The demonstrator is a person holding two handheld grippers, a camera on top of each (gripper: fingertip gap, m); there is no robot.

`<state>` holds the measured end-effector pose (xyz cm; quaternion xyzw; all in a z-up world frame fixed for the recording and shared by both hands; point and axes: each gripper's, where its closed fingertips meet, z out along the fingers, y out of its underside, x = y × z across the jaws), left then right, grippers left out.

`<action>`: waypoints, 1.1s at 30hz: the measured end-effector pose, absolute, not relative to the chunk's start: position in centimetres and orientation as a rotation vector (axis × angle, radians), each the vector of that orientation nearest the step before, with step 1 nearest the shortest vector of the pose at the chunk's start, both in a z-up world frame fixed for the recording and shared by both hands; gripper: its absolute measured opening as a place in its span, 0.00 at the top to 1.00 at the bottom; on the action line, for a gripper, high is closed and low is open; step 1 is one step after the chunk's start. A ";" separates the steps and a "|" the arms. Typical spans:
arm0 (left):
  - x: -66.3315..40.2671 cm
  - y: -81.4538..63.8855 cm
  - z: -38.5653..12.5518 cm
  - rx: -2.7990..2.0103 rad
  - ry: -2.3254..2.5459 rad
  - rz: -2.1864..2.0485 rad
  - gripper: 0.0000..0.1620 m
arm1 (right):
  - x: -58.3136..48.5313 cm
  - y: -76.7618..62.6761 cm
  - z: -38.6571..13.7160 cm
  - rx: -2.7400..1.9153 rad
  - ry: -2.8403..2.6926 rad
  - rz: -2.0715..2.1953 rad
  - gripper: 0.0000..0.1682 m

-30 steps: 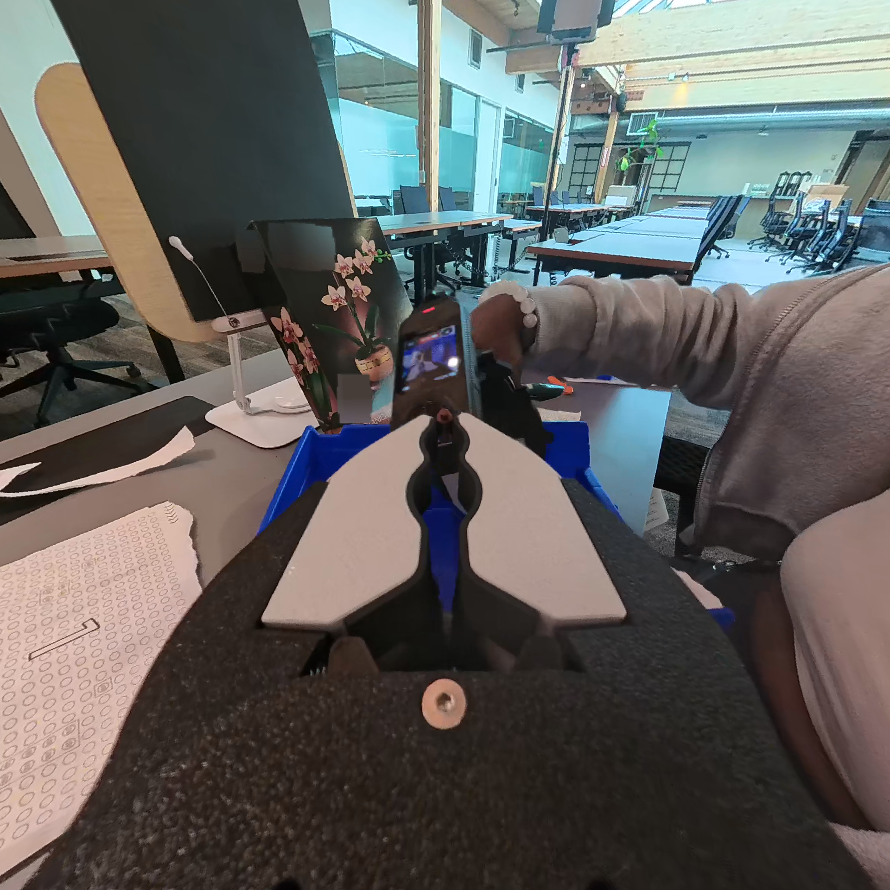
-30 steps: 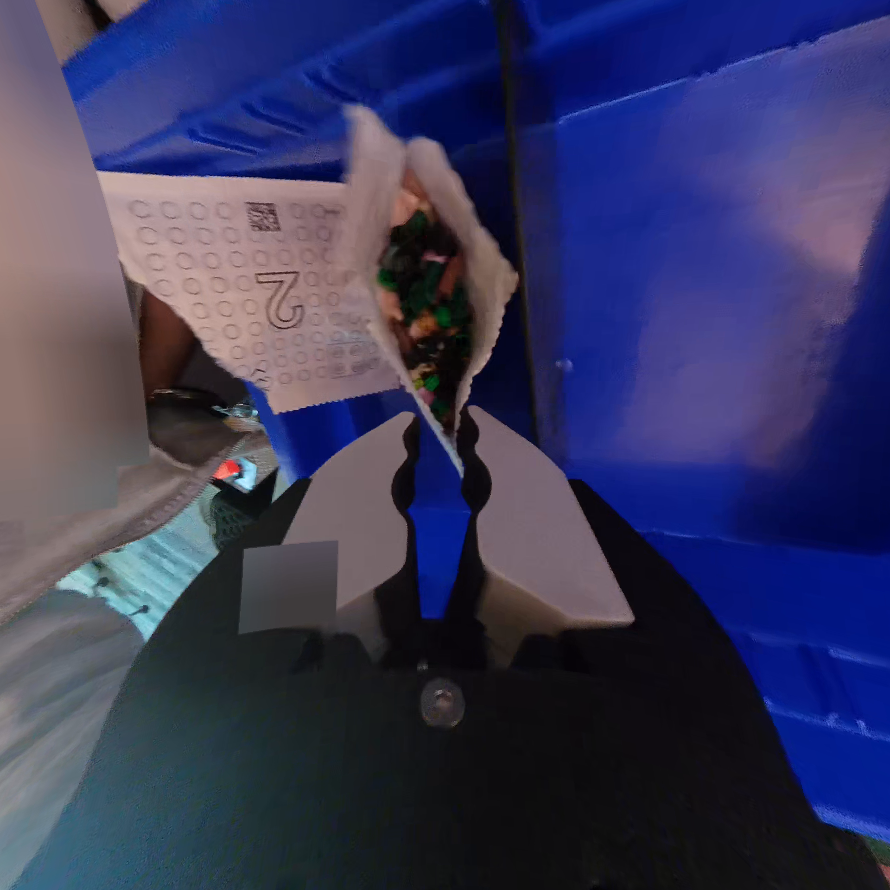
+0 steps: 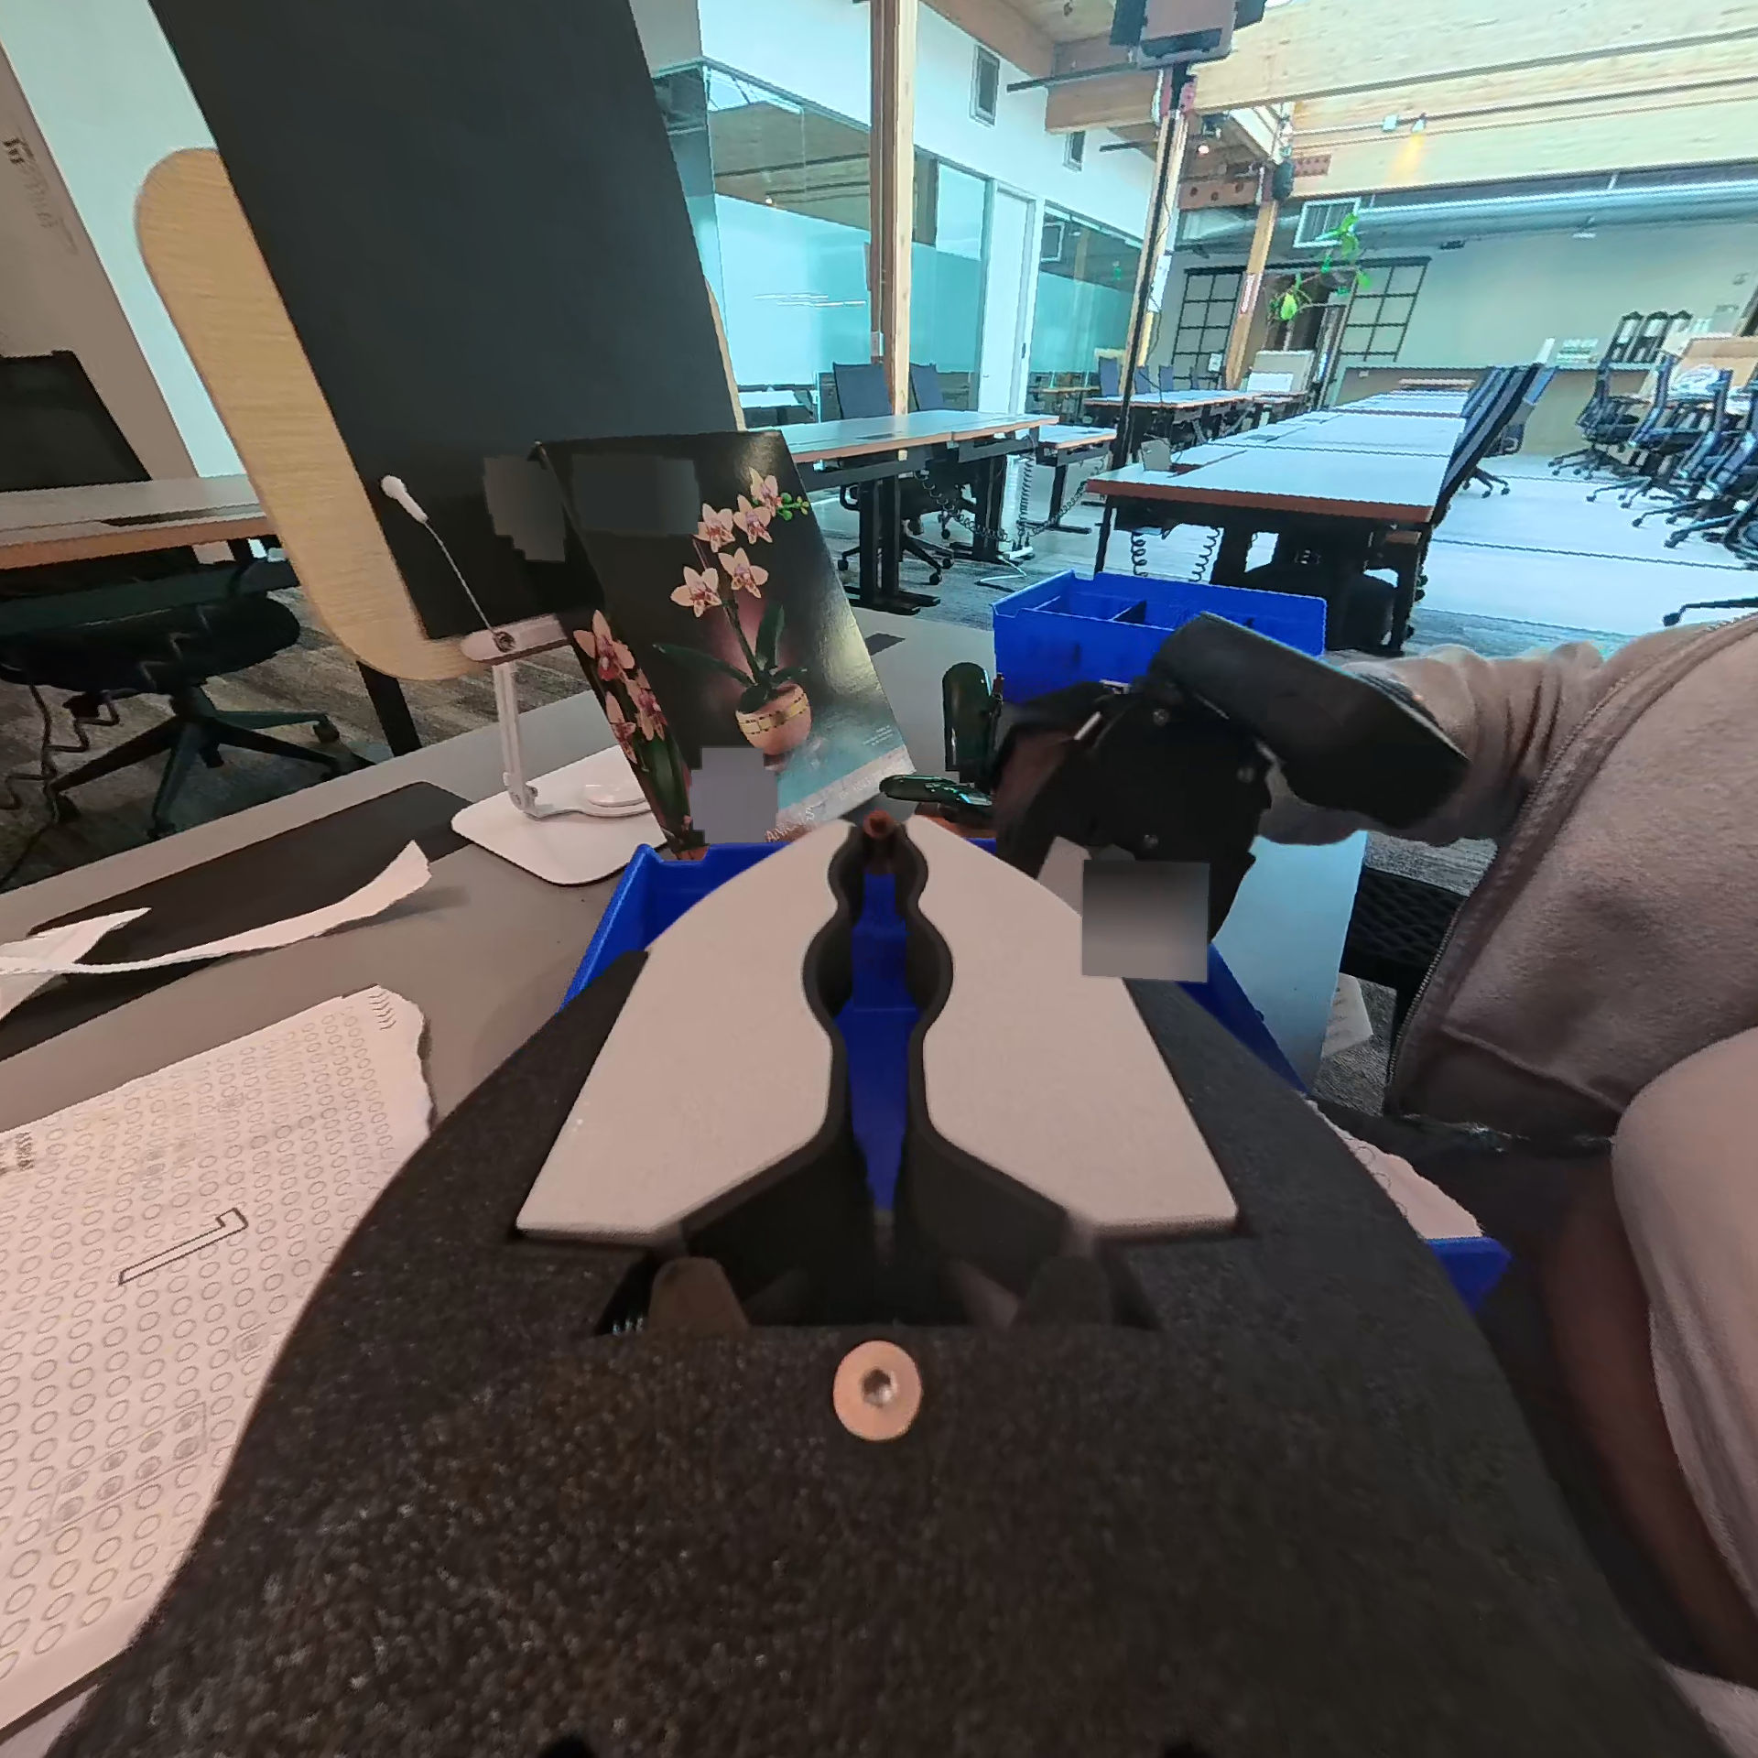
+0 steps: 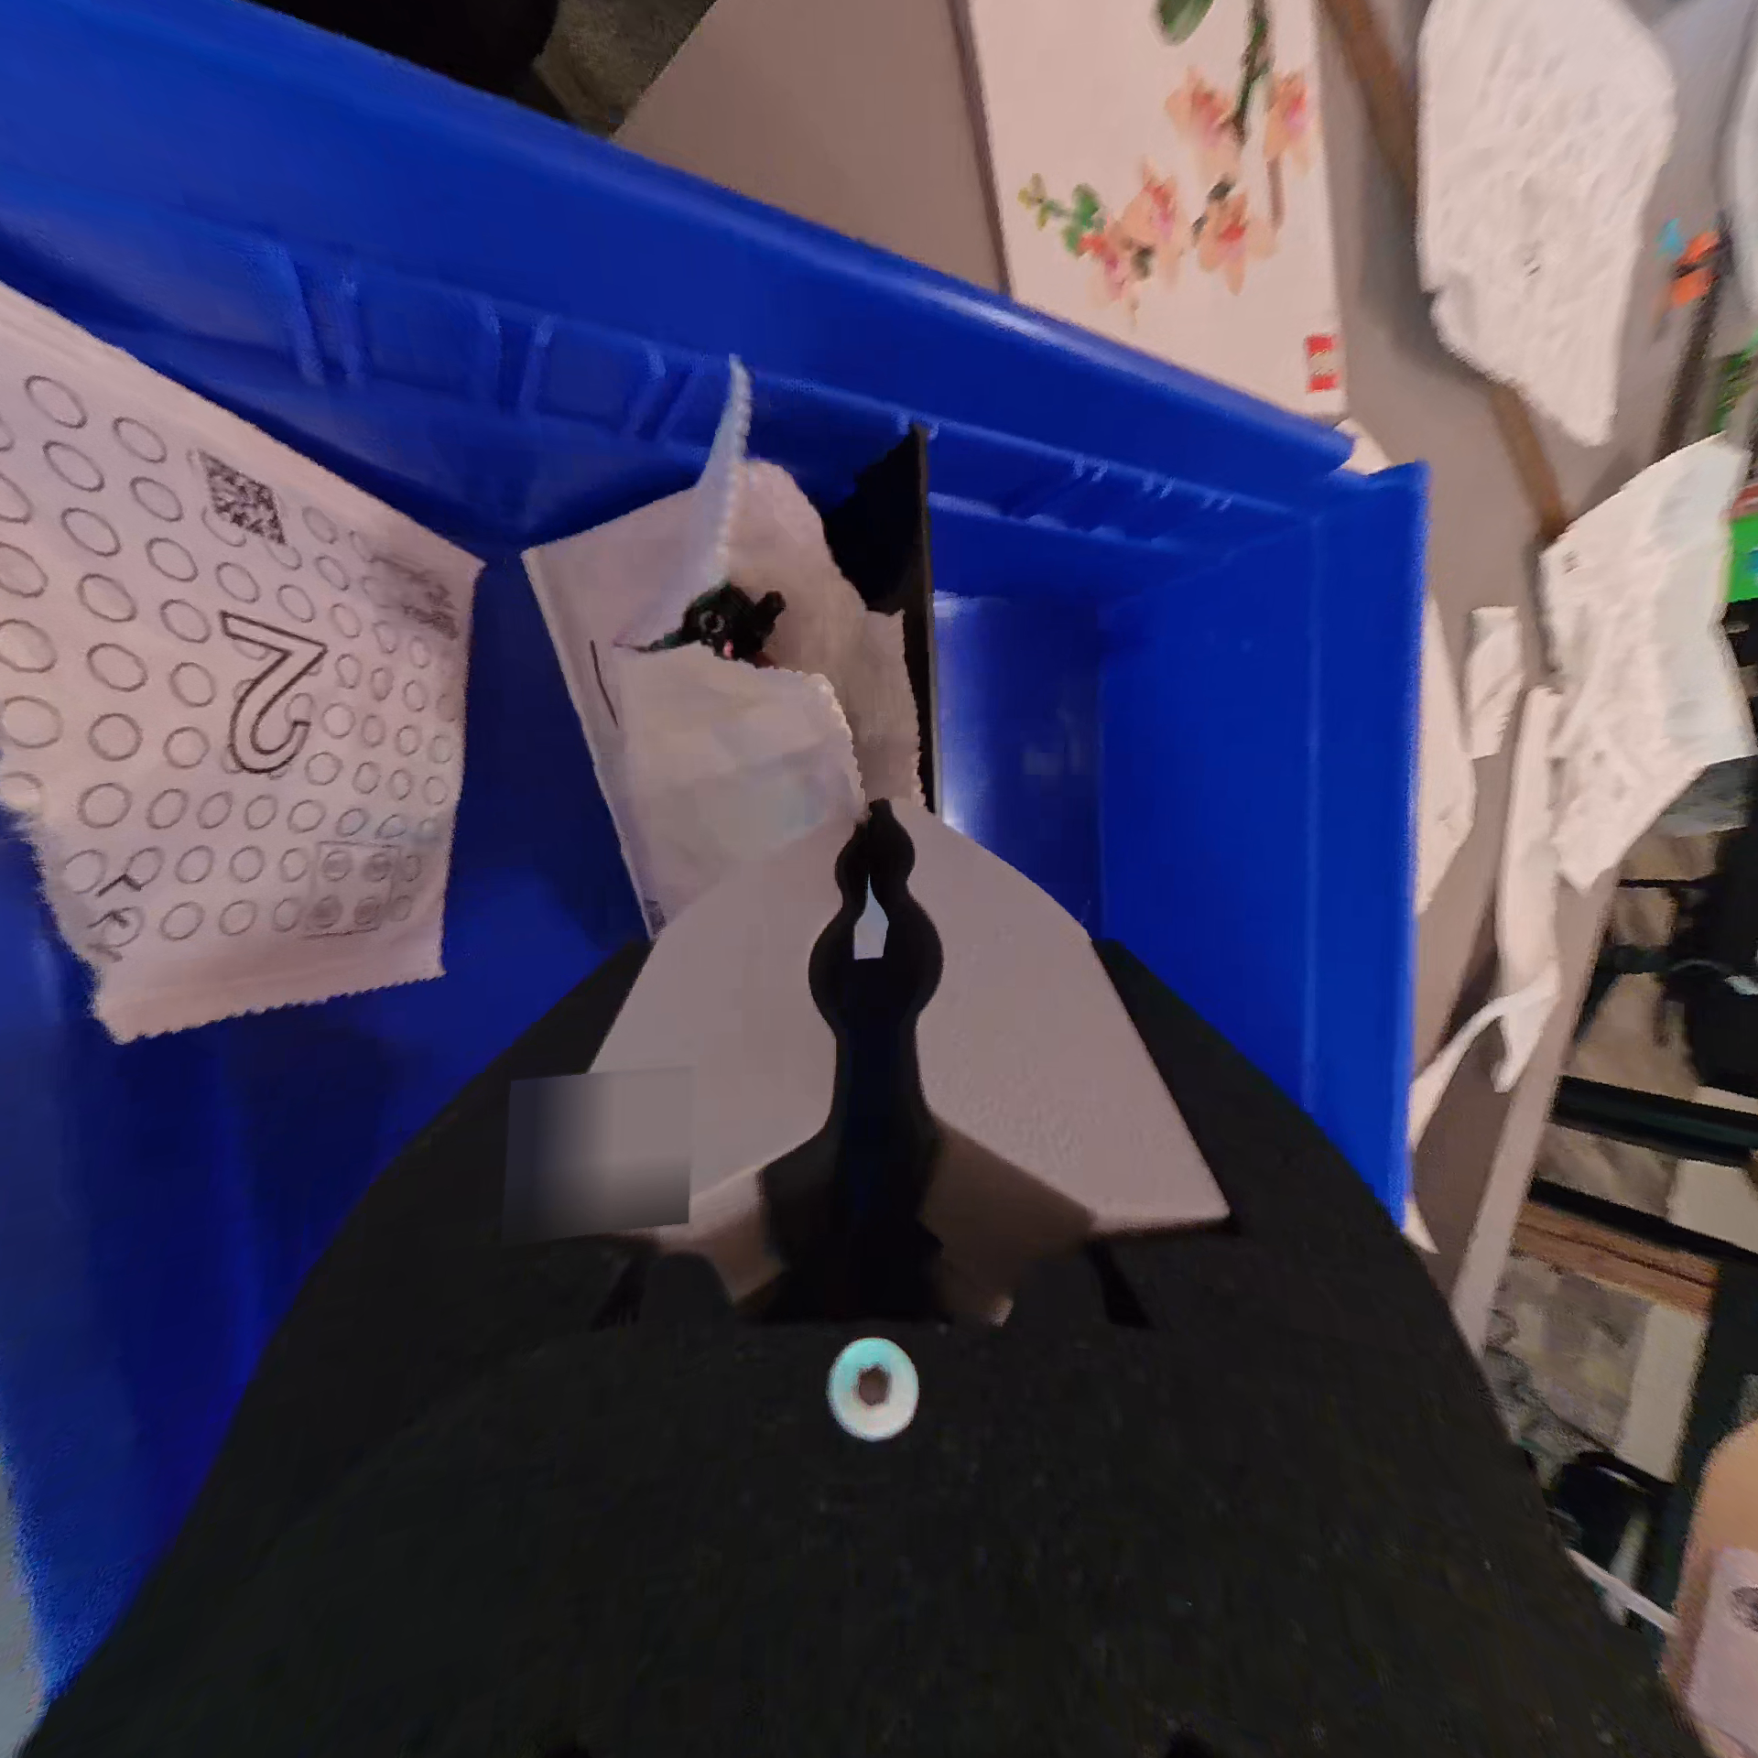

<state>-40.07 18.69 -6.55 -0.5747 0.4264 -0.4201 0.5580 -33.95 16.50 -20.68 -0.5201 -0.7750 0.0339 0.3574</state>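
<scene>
My left gripper is shut, with a small reddish-brown piece pinched at its tips, above a blue bin. My right gripper is shut on the edge of a torn white paper bag and holds it inside the blue bin. The bag gapes open; a few dark pieces show in its mouth. A torn printed flap of bag paper hangs to the left. In the left wrist view the right gripper's black body sits just right of my left tips, held by a sleeved arm.
A dark box printed with orchids leans behind the bin. A white stand holds a black board. Torn printed paper lies at the left on the grey table. A second blue bin stands farther back. A black divider stands in the bin. Spacing between my two grippers at the tips: around 15 cm.
The right gripper has swung round with the bag. The bag was full of coloured pieces; now only a few dark ones show. The left gripper has stayed shut.
</scene>
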 end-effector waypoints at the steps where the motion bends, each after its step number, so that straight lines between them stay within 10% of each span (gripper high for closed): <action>1: -40.2 18.7 -6.4 -1.353 0.998 -0.986 0.97 | -34.2 16.6 -20.4 -1.301 -1.982 0.062 1.00; 33: -37.6 15.8 -12.8 -1.553 1.425 -0.950 0.97 | -33.7 16.4 -18.6 -1.518 -1.819 0.346 0.79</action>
